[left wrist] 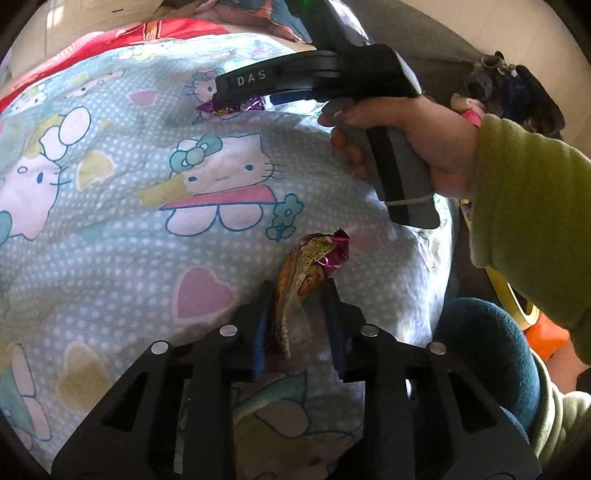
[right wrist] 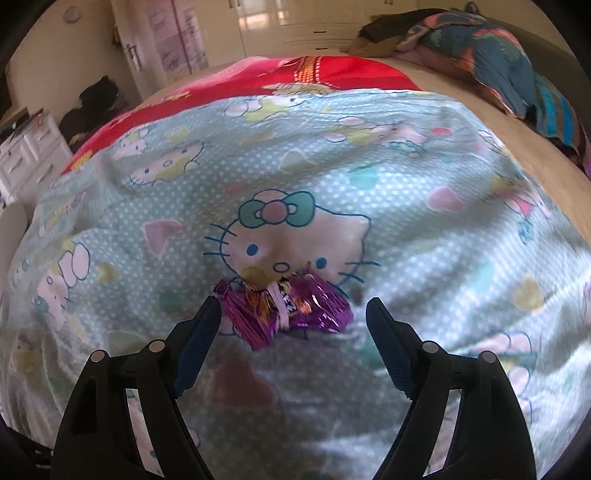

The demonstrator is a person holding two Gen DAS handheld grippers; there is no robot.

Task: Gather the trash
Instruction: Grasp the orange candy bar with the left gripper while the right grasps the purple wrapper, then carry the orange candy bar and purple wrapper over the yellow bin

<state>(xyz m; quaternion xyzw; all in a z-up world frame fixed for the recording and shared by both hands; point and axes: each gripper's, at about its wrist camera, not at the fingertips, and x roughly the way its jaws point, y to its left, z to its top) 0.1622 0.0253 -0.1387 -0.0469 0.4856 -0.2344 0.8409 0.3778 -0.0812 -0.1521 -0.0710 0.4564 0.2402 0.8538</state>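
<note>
An orange and purple snack wrapper (left wrist: 303, 269) lies on the cat-print blanket (left wrist: 129, 221). My left gripper (left wrist: 297, 291) has closed on it, and both pads touch its sides. Farther up the blanket, a crumpled purple foil wrapper (right wrist: 284, 310) rests on the printed cat face. My right gripper (right wrist: 293, 306) stands open around it, fingertips on either side, pads apart from the foil. In the left wrist view, the right gripper (left wrist: 221, 101) is held by a hand (left wrist: 424, 140) over that purple wrapper (left wrist: 236, 107).
A red blanket (right wrist: 332, 74) lies beyond the cat-print one. Patterned bedding (right wrist: 498, 62) is piled at the far right of the bed. White drawers (right wrist: 26, 155) and wardrobe doors (right wrist: 295, 26) stand behind. A green sleeve (left wrist: 528, 206) and teal cloth (left wrist: 491, 350) are at the right.
</note>
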